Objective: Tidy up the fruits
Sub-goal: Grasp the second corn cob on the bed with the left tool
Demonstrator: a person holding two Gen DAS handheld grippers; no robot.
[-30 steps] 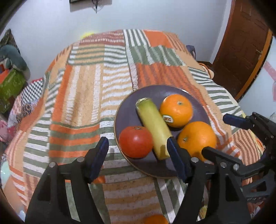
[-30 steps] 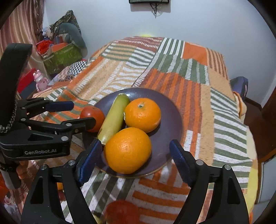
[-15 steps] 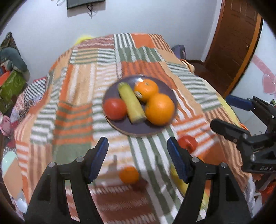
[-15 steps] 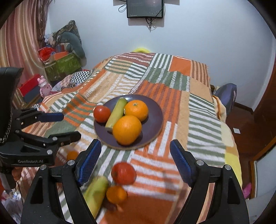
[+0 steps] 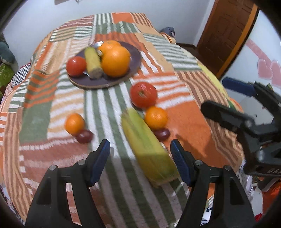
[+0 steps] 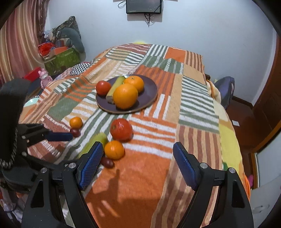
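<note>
Striped bed cover (image 6: 196, 98) carries loose fruit near the dark plate (image 6: 151, 91); both my left tongs (image 5: 140, 157) and right tongs (image 6: 137, 164) gape empty; round tomato (image 6: 121, 129) may roll if nudged.

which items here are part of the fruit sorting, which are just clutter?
Job:
plate holding fruit
loose tomato
loose banana
two small oranges
two dark plums

Clutter:
green box
pink toy
wall screen
</note>
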